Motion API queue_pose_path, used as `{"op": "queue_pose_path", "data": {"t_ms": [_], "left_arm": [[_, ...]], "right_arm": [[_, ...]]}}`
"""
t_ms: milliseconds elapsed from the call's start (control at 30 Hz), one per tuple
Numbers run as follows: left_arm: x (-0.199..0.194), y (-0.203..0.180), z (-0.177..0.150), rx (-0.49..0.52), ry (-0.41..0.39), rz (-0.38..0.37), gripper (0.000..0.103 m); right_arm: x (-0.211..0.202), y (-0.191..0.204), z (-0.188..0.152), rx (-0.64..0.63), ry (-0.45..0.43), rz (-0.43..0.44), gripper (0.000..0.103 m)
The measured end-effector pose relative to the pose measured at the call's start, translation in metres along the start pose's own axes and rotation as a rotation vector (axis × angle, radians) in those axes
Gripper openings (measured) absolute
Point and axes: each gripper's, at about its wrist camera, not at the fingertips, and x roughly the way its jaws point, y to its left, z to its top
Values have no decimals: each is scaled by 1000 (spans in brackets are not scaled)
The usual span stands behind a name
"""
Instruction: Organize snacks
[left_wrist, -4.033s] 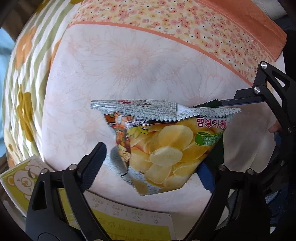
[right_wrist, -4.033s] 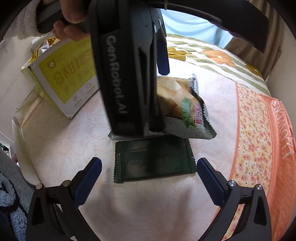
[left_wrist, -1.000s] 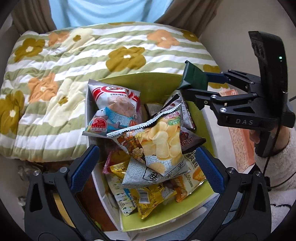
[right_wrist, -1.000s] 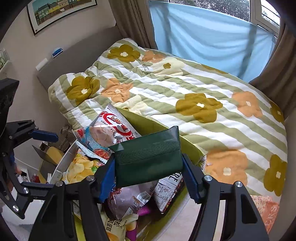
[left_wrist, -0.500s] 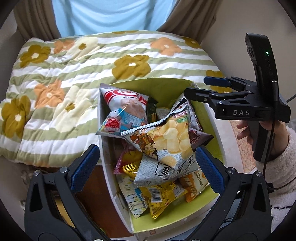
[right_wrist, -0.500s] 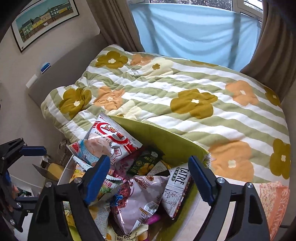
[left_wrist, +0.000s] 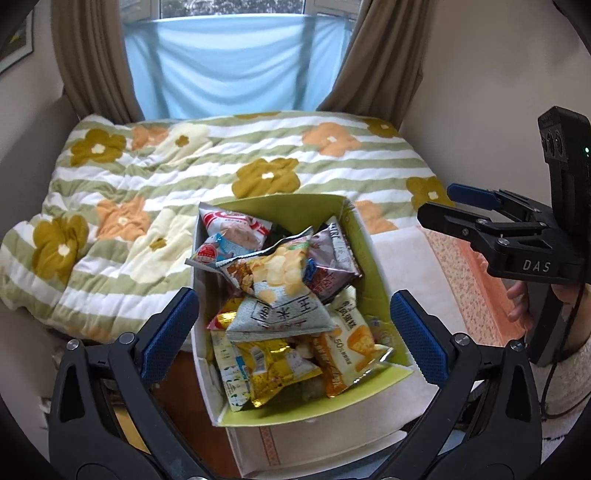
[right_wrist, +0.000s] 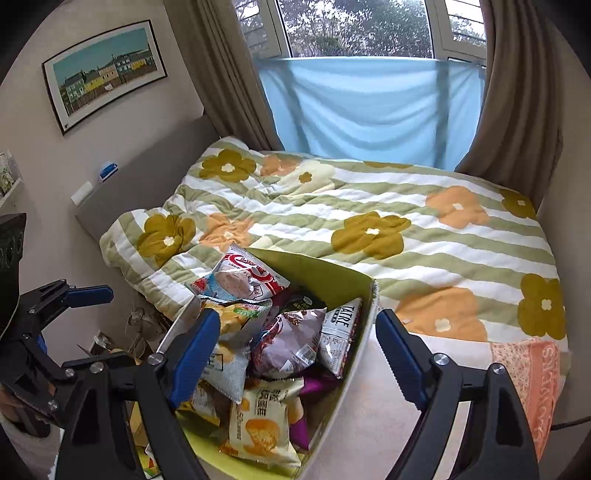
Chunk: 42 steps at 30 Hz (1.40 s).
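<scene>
"TATRE" packet (right_wrist: 338, 334) lies in snack box (right_wrist: 325, 275).

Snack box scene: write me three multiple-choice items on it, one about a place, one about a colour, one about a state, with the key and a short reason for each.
1. Where does the potato chip bag lie?
A. On the flowered quilt
B. On top of the other packets in the snack box
C. On the floor beside the box

2. What colour is the inside wall of the snack box?
A. Yellow-green
B. Red
C. Black

3. How do the two grippers stand?
A. Each clamps a packet
B. Only the right one clamps a packet
C. Both are open and empty

Key: 1 B, the chip bag rests on the pile, above the other packets. 2 A, the bare wall beside the packets is yellow-green. 3 C, the left gripper and the right gripper both show blue pads spread apart with nothing between them.
</scene>
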Motion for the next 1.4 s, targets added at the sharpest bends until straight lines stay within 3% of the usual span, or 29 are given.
{"op": "queue_pose_path", "data": {"t_ms": [100, 367, 433, 500, 633, 867, 1400], "left_arm": [[-36, -33, -13, 15, -89, 30, 103], [-114, -110, -79, -5, -283, 116, 103], [-127, -126, -97, -5, -314, 128, 103], [-136, -140, -113, 8, -340, 151, 103], [-149, -161, -143, 20, -378, 182, 103], [-149, -176, -175, 12, -362, 166, 103], [-156, -185, -186, -2, -372, 161, 103]], "right_arm": [[-52, -3, -17, 9, -62, -24, 83], [-173, -11, -88, 20, -185, -192, 84], [-192, -11, -108, 25, -205, -233, 101], [-207, -10, -126, 31, -226, -267, 103], [-226, -7, -158, 72, -244, -323, 103], [-239, -5, -200, 103, -274, -418, 103], [-252, 1, -221, 112, -280, -434, 103]]}}
